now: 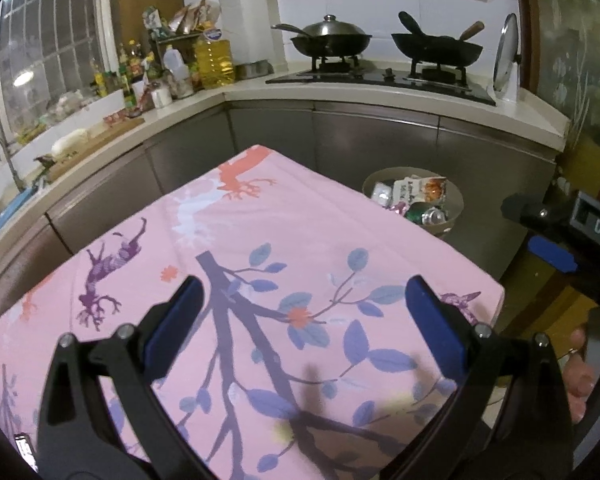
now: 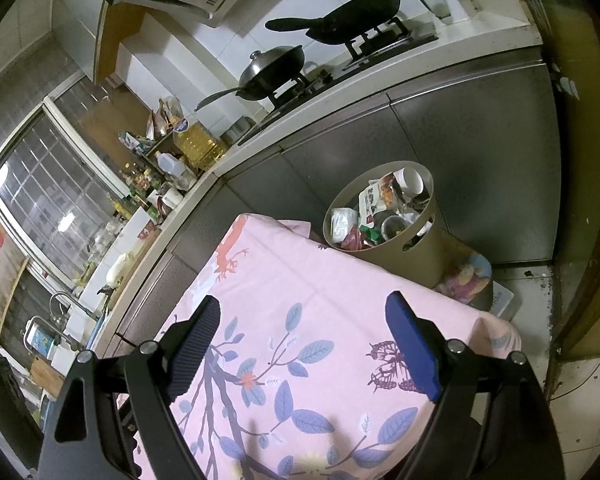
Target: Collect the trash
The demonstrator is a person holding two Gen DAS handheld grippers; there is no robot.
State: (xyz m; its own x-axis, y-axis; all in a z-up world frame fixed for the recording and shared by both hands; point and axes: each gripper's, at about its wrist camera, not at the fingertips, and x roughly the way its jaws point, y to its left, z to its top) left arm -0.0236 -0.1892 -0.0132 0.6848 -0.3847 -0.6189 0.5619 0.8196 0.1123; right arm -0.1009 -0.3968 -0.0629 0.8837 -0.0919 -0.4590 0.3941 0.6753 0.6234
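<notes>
The trash bin (image 2: 384, 236), a round beige tub, stands on the floor just beyond the far right edge of the cloth-covered surface (image 2: 320, 292) and in front of the grey cabinet doors (image 2: 472, 168). It is filled nearly to the rim with trash (image 2: 374, 210): a printed carton, crumpled wrappers, a white cup and a dented can (image 1: 434, 216) are visible. The pink cloth, printed with blue leaves, a dark branch and a butterfly, shows nothing lying on it in either view. The left gripper (image 1: 304, 312) hangs over the middle of the cloth with its blue-padded fingers (image 1: 182, 320) spread wide and nothing between them. The right gripper (image 2: 304, 340) is over the cloth's right part, nearer the bin, its fingers (image 2: 410, 344) likewise released and empty. A hand (image 1: 580, 376) shows at the right edge of the left wrist view. Behind the bin, two woks (image 1: 332, 40) sit on the stove (image 1: 380, 76), and bottles crowd the corner of the counter.
</notes>
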